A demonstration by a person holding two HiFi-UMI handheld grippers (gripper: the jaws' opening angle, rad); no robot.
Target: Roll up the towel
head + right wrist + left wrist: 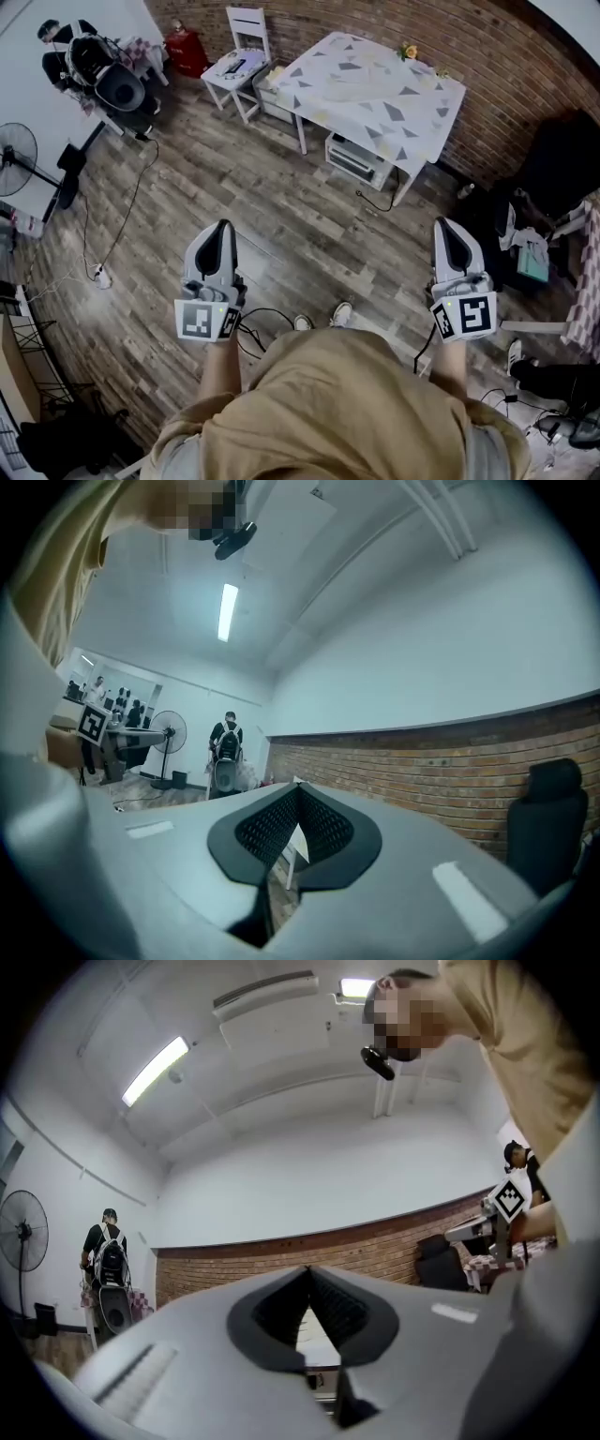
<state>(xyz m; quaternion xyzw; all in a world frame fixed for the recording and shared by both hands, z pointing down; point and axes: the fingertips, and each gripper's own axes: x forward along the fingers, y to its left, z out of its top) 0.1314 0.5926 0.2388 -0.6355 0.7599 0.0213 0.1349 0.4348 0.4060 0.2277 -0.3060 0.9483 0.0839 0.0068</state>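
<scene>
The table [412,122] with a white, grey-triangle cover stands far ahead across the wooden floor. A pale cloth [349,88], perhaps the towel, lies on it; I cannot make it out for certain. My left gripper [223,227] is held in front of my body, shut with nothing between its jaws. My right gripper [446,223] is held level at the right, also shut and empty. In the left gripper view the left gripper [307,1269] points at the brick wall, and in the right gripper view the right gripper [298,785] does too, with the table's edge showing behind the tips.
A white chair [240,54] stands left of the table, a box [356,159] beneath it. A fan [17,157] and a person with a backpack [71,49] are at the far left. Cables [122,225] cross the floor. A dark chair [562,164] and clutter fill the right.
</scene>
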